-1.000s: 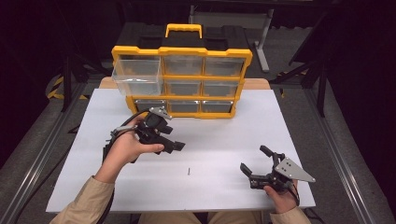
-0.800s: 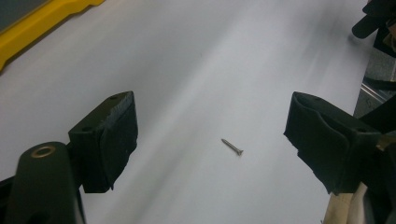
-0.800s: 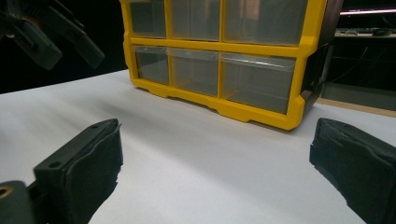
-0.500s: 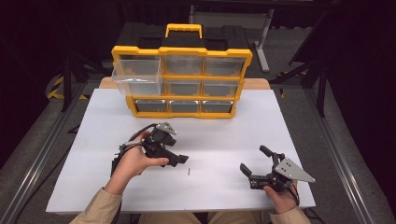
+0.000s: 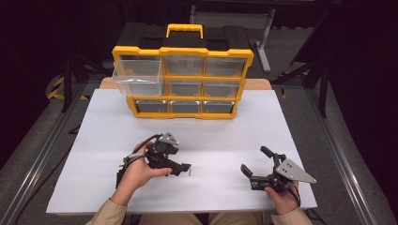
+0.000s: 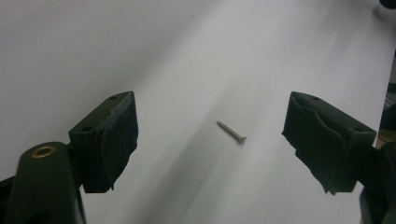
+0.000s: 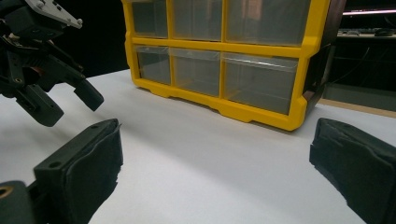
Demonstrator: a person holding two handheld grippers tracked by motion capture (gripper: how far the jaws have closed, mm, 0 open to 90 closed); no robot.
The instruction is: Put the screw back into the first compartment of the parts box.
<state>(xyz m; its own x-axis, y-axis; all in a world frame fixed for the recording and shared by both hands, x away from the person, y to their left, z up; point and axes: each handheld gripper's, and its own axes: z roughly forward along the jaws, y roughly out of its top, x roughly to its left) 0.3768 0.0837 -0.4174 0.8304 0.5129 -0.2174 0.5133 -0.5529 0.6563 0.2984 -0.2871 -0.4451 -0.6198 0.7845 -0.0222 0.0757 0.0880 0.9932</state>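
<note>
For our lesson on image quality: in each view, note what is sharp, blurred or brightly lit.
High view: white table evenly bright, dark surroundings, picture slightly soft. Left gripper view: screw fairly sharp, near black jaws soft, a faint shadow streak across the table. Right gripper view: yellow organizer fairly sharp with sheen on its clear drawers; near jaws blurred.

A small screw (image 6: pixel 231 132) lies on the white table (image 6: pixel 116 46) between spread jaws.

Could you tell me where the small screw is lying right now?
The screw lies on the white table, between the open jaws of the left gripper in the left gripper view; in the high view it sits just right of those jaws.
</note>
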